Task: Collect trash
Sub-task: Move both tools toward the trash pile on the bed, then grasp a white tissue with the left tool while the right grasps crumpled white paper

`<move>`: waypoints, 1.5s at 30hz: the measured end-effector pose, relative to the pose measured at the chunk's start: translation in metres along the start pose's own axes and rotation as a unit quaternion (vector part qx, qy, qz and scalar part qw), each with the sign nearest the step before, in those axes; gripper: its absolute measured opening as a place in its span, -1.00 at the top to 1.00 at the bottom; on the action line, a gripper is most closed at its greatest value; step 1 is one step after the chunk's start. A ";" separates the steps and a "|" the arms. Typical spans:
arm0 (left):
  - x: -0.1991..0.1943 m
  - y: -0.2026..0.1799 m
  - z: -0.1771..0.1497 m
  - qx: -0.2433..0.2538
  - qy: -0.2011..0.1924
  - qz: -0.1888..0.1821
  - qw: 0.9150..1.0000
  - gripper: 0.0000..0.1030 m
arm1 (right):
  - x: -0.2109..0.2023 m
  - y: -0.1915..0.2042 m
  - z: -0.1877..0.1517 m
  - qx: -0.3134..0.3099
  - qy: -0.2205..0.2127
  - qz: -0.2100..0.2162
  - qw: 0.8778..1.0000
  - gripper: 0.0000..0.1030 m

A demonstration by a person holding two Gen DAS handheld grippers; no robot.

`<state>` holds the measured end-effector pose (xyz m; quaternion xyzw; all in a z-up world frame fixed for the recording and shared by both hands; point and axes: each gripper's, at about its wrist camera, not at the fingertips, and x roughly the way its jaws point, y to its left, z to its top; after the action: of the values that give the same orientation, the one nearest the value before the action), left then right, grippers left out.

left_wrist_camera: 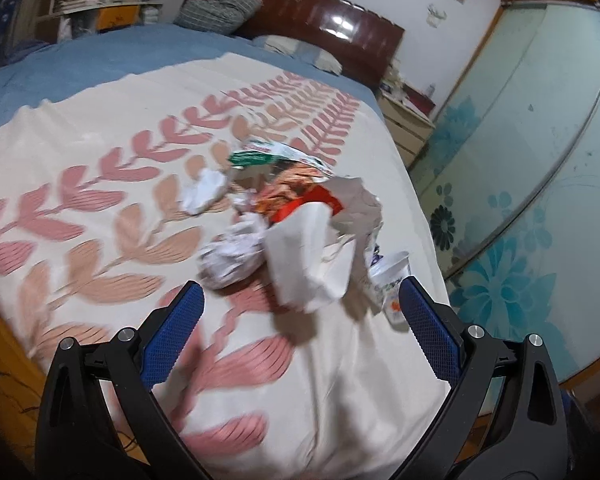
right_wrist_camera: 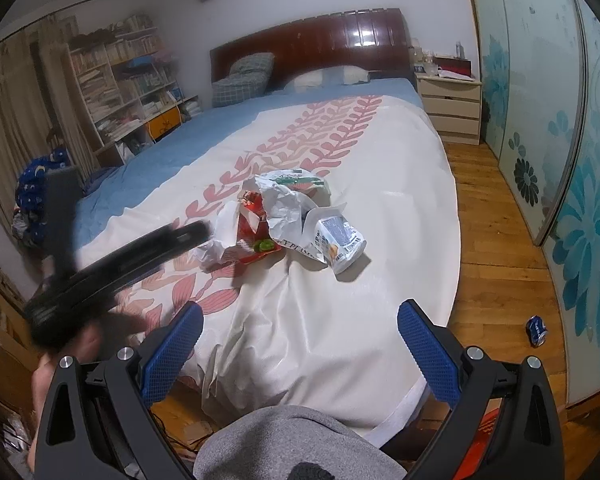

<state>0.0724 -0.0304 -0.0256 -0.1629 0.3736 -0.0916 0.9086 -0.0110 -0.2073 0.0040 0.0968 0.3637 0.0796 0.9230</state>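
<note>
A heap of trash lies on the white leaf-patterned bedspread (left_wrist_camera: pixel 100 152): crumpled white paper (left_wrist_camera: pixel 232 252), a white paper bag (left_wrist_camera: pixel 304 256), a red and orange wrapper (left_wrist_camera: pixel 296 196), a green and white bag (left_wrist_camera: pixel 260 154) and a plastic cup (left_wrist_camera: pixel 392 280). My left gripper (left_wrist_camera: pixel 300 316) is open and empty just short of the paper bag. In the right wrist view the heap (right_wrist_camera: pixel 280 216) and the cup (right_wrist_camera: pixel 340 244) lie mid-bed. My right gripper (right_wrist_camera: pixel 300 336) is open and empty above the bed's foot. The left gripper (right_wrist_camera: pixel 132 260) shows there as a blurred black shape.
A crushed blue can (right_wrist_camera: pixel 537 331) lies on the wooden floor right of the bed. A wardrobe with flowered sliding doors (right_wrist_camera: pixel 560 160) lines the right side. A nightstand (right_wrist_camera: pixel 448 108), a headboard (right_wrist_camera: pixel 312 44) with pillows and a bookshelf (right_wrist_camera: pixel 128 80) stand at the back.
</note>
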 end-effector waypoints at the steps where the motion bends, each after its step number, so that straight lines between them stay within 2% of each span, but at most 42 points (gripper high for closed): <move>1: 0.007 -0.004 0.002 0.004 0.000 0.003 1.000 -0.88 | 0.000 -0.001 0.000 -0.003 -0.007 -0.001 1.000 -0.87; 5: 0.027 -0.007 0.005 -0.006 0.003 0.008 1.000 -0.86 | 0.002 -0.004 0.002 0.000 -0.007 0.002 1.000 -0.87; 7: 0.035 -0.003 0.006 -0.024 0.006 0.002 1.000 -0.53 | 0.003 -0.006 0.003 -0.002 -0.009 0.001 1.000 -0.87; 8: 0.039 -0.001 0.005 -0.030 0.015 0.003 0.999 -0.03 | 0.004 -0.007 0.003 0.000 -0.008 0.003 1.000 -0.87; 9: 0.043 0.001 0.005 -0.034 0.025 0.012 0.999 0.11 | 0.004 -0.007 0.004 0.002 -0.007 0.004 1.000 -0.87; 14: 0.035 0.013 0.004 -0.051 0.018 0.017 0.998 0.45 | 0.006 -0.005 0.006 -0.001 -0.006 0.016 1.000 -0.85; 18: 0.017 0.022 0.002 -0.060 0.005 0.001 0.998 0.49 | 0.012 0.000 0.014 -0.017 -0.001 0.054 0.998 -0.78; 23: -0.024 0.031 -0.004 -0.055 -0.026 -0.015 0.998 0.50 | 0.023 0.006 0.052 -0.074 -0.041 0.075 0.994 -0.79; 27: -0.043 0.042 -0.007 -0.063 -0.036 -0.027 0.997 0.49 | 0.056 0.010 0.081 -0.105 -0.015 0.054 0.993 -0.80; 28: -0.046 0.046 -0.007 -0.069 -0.040 -0.029 0.996 0.49 | 0.070 0.006 0.082 -0.112 0.015 0.044 0.993 -0.79; 30: -0.050 0.053 -0.005 -0.077 -0.045 -0.035 0.995 0.49 | 0.088 0.015 0.088 -0.149 0.024 0.033 0.988 -0.65; 33: -0.050 0.061 -0.005 -0.095 -0.044 -0.045 0.994 0.49 | 0.097 0.033 0.097 -0.167 0.020 0.046 0.985 -0.55; 36: -0.050 0.067 -0.004 -0.106 -0.043 -0.046 0.992 0.50 | 0.108 0.041 0.101 -0.178 0.007 0.032 0.983 -0.52; 39: -0.051 0.069 -0.005 -0.107 -0.044 -0.047 0.992 0.50 | 0.143 0.050 0.101 -0.192 0.029 0.023 0.981 -0.51; 40: -0.051 0.068 -0.005 -0.106 -0.045 -0.048 0.992 0.50 | 0.156 0.050 0.100 -0.193 0.038 0.018 0.980 -0.44; 42: -0.050 0.069 -0.006 -0.109 -0.045 -0.048 0.992 0.50 | 0.183 0.053 0.100 -0.191 0.054 -0.001 0.980 -0.16; 43: -0.051 0.070 -0.007 -0.111 -0.044 -0.049 0.992 0.50 | 0.190 0.053 0.099 -0.188 0.060 -0.009 0.980 0.15; 44: -0.051 0.071 -0.008 -0.113 -0.043 -0.051 0.991 0.50 | 0.199 0.053 0.097 -0.178 0.071 -0.009 0.982 0.31; 45: -0.050 0.072 -0.008 -0.115 -0.042 -0.050 0.991 0.50 | 0.201 0.050 0.097 -0.166 0.072 -0.005 0.984 0.31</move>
<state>0.0347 0.0492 -0.0252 -0.2883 0.3346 -0.0861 0.8930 0.1972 -0.1269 -0.0469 -0.0654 0.4111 0.1408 0.8982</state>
